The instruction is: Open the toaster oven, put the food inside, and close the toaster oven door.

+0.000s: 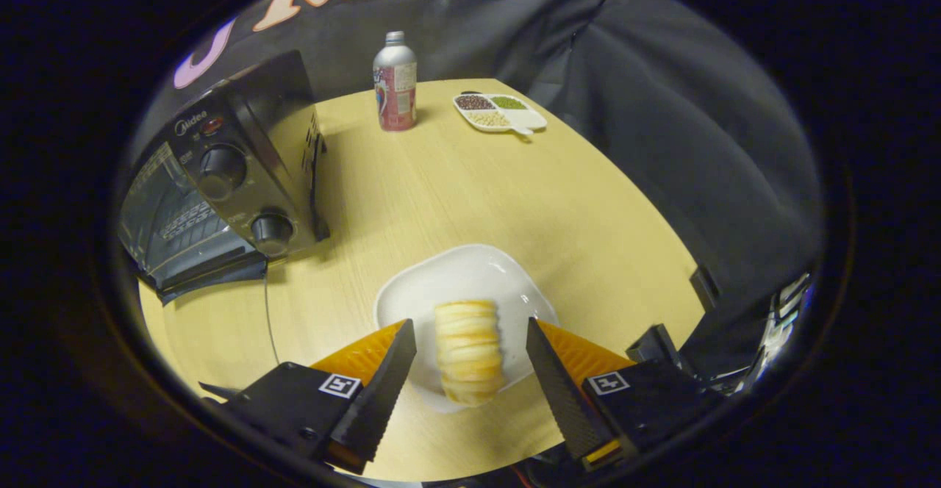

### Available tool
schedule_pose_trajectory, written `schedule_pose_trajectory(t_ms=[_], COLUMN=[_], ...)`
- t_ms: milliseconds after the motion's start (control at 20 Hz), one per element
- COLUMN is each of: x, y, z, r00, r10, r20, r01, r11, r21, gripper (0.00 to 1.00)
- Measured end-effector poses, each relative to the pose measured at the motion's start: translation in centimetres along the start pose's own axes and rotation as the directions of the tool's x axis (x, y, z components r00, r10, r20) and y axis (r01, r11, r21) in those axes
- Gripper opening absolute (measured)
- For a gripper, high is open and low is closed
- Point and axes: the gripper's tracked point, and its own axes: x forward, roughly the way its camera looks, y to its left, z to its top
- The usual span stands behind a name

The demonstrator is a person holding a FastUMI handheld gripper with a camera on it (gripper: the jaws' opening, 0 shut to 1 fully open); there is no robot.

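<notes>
White plate (470,271) holds pastry (468,352) | gripper (470,341) jaws wide, flanking it untouched | bare wooden table (456,187) beyond

Oven (220,187): far side cut off by view's edge; interior behind door glass dim, rack barely legible. Plate (463,282): near rim partly hidden behind fingers (382,385) and pastry (468,352). Divided dish (500,112): contents too small to identify. Bottle (395,81): label blurred.
</notes>
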Motion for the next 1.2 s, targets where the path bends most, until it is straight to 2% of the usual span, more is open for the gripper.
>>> schedule_pose_trajectory(t_ms=[150, 350, 550, 700, 800, 850, 950, 1200], x=[0.8, 1.7, 2.0, 2.5, 2.2, 2.0, 1.0, -2.9], y=[-0.6, -0.4, 0.1, 0.2, 0.7, 0.6, 0.6, 2.9], z=[-1.0, -3.3, -3.1, -2.8, -2.6, -2.4, -1.3, 2.7], r00=[1.0, 0.995, 0.997, 0.997, 0.996, 0.997, 0.999, 0.984], r10=[0.005, 0.015, 0.034, 0.037, 0.069, 0.056, 0.037, 0.078], r20=[-0.024, -0.098, -0.073, -0.069, -0.057, -0.046, 0.002, 0.158], r01=[-0.004, -0.012, -0.027, -0.031, -0.064, -0.052, -0.037, -0.105], r11=[1.0, 0.999, 0.995, 0.996, 0.995, 0.996, 0.995, 0.98], r21=[0.02, 0.031, 0.095, 0.078, 0.076, 0.078, 0.097, 0.17], gripper=[0.96, 0.78, 0.61, 0.48, 0.39, 0.35, 0.35, 0.34])
